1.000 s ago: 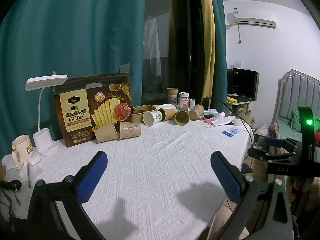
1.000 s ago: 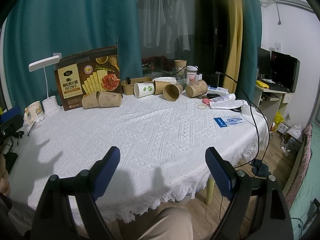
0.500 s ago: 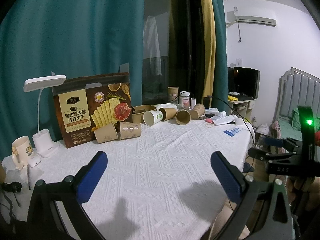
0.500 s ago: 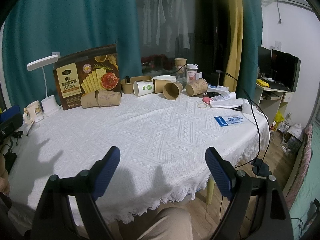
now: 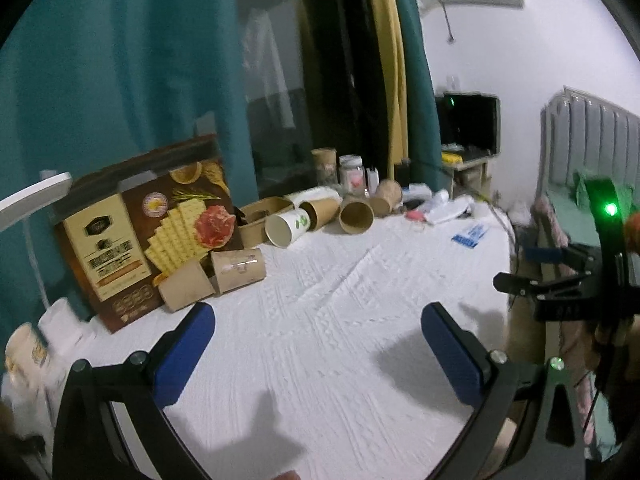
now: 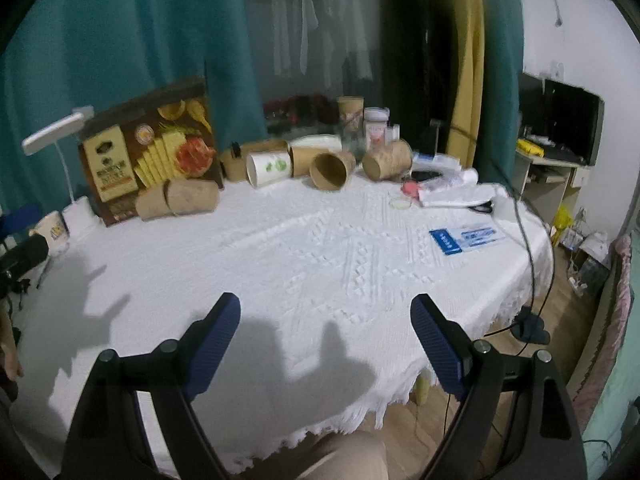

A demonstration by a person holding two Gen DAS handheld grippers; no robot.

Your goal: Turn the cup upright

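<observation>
While both grippers gape, the white cup (image 6: 269, 168) lies sideways well beyond.

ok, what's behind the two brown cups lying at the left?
The cracker box stands right behind the two brown cups, with the teal curtain further back. The box's lower right corner is covered by the cups.

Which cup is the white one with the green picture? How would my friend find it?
Look at the far edge of the white table, just right of the big cracker box. There, in a row of tipped-over cups, lies the white cup, its open mouth turned toward the box. Its neighbours are plain brown; only this one is white with green leaf marks.
</observation>
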